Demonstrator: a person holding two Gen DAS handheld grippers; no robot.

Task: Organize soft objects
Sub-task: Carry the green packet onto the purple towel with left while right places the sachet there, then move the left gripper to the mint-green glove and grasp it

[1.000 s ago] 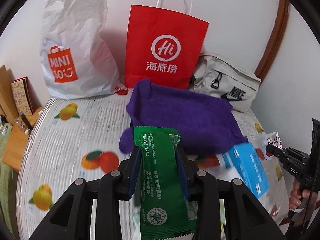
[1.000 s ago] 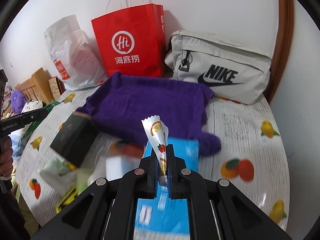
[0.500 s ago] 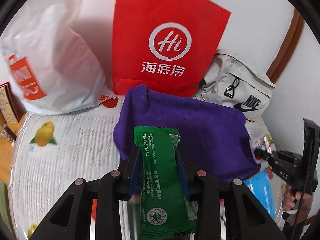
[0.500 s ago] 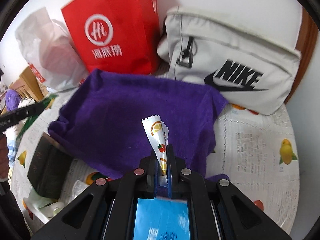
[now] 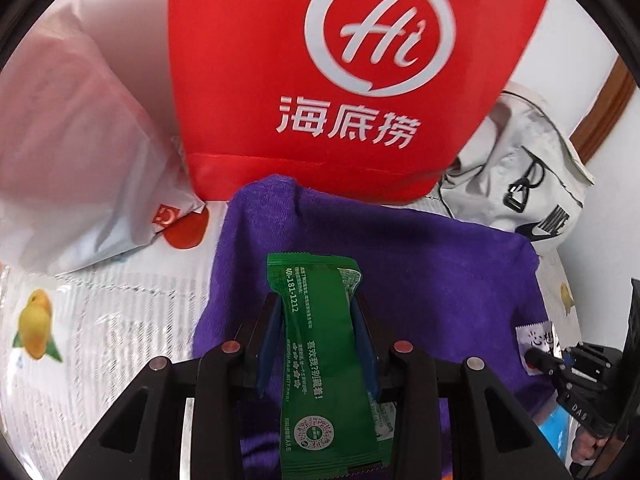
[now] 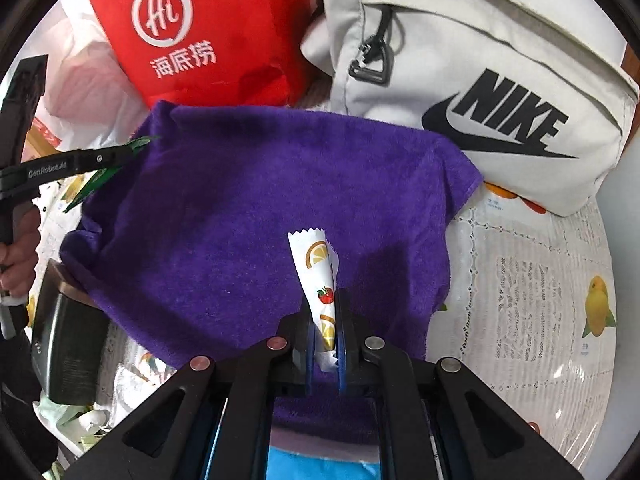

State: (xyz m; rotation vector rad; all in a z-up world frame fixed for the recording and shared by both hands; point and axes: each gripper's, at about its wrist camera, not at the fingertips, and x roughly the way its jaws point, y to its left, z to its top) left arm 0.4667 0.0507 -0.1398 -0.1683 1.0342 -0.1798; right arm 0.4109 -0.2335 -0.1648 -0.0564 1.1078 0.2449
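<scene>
Left wrist view: the left gripper (image 5: 316, 340) is clamping one green sachet (image 5: 320, 356), and both hands are now hanging over the purple towel (image 5: 420, 280) after closing in on it from the near side. The right gripper (image 6: 325, 338), nearly closed, is pinching one white fruit-print sachet (image 6: 316, 276) above the towel's middle. Both seem about to be set down there. Behind the towel are standing one red paper bag (image 5: 340, 80), one white plastic bag (image 5: 72, 152) and one grey pouch (image 6: 480, 80).

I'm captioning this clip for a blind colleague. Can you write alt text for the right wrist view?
The right gripper pinches a small white fruit-print packet above a purple towel spread on a fruit-patterned tablecloth. Behind the towel stand a red paper bag and a grey Nike bag.
</scene>
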